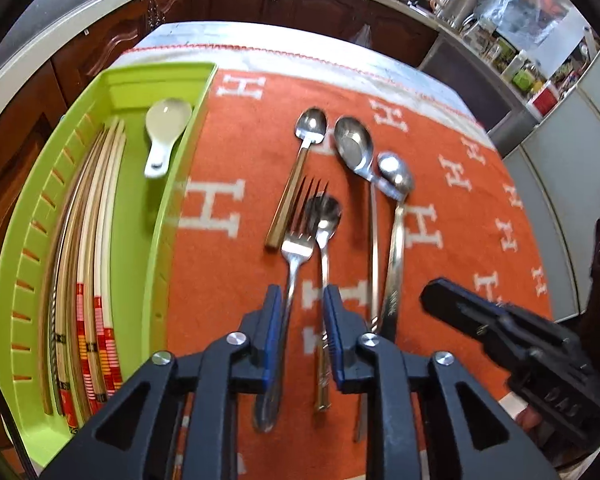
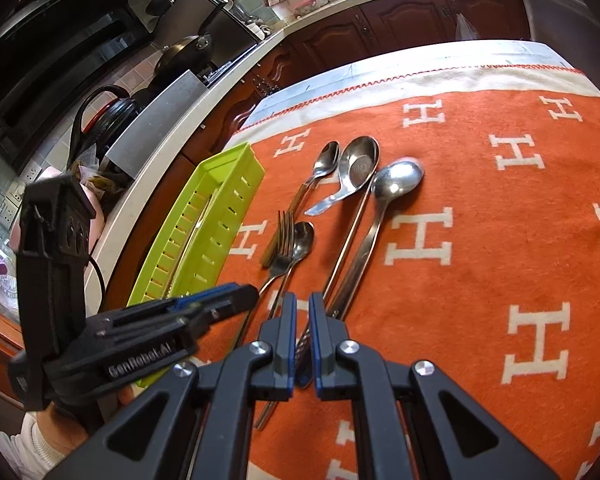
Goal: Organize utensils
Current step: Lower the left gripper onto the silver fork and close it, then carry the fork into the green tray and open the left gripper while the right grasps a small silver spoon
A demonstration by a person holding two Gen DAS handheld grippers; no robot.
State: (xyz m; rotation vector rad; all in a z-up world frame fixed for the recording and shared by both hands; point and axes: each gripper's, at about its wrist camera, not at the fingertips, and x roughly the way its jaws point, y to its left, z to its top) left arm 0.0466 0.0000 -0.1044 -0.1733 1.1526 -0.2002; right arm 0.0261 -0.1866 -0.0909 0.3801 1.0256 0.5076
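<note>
- You are working over an orange cloth patterned with white H letters, its far edge pale with red stitching, spread on a table.
- Around it is a kitchen: dark wooden cabinets under a pale counter, and a pan on the stove at the left of the right wrist view.
- A lime-green tray sits at the cloth's left edge; it holds a bundle of chopsticks and a white ceramic spoon.
- The loose utensils lie side by side mid-cloth: a fork, a small spoon just beside it, a gold-handled spoon and two larger spoons.
- Your left gripper has its jaws slightly apart; the fork's handle runs between the blue pads, close against the left one, and the small spoon's handle passes by the right one. Whether the pads press on either, you cannot tell.
- Your right gripper has its jaws nearly together, with a narrow gap; a utensil handle shows in that gap, but whether it is gripped or lies below is unclear.
</note>
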